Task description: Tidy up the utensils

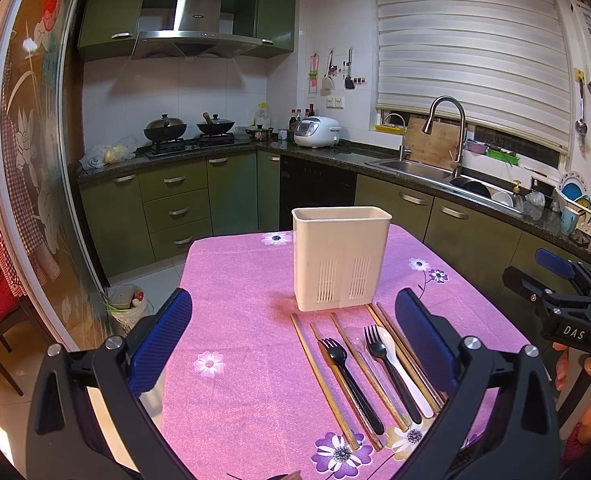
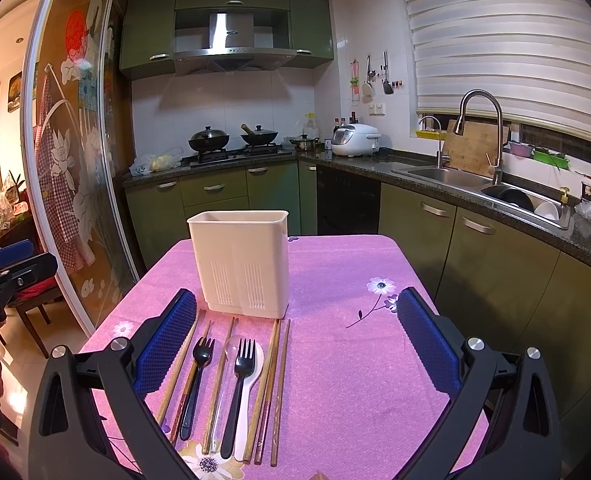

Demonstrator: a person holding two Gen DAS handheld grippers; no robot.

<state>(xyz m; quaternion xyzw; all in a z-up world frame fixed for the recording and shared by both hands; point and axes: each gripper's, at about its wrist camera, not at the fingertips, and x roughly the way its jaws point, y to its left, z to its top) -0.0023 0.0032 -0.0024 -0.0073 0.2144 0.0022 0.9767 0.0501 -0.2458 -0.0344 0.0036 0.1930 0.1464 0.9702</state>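
Pink floral cloth covers the tabletop (image 1: 235, 280), where a cream utensil holder (image 1: 340, 258) stands upright, unfilled as far as its rim shows. Just in front of it lie wooden chopsticks (image 2: 280, 388), two black forks (image 2: 193, 384), a white spoon (image 2: 247, 392) and a clear spoon (image 2: 231, 346), side by side in a row. Left gripper (image 1: 293, 354) and right gripper (image 2: 295, 344) both hang above the cloth, fingers spread wide, holding nothing.
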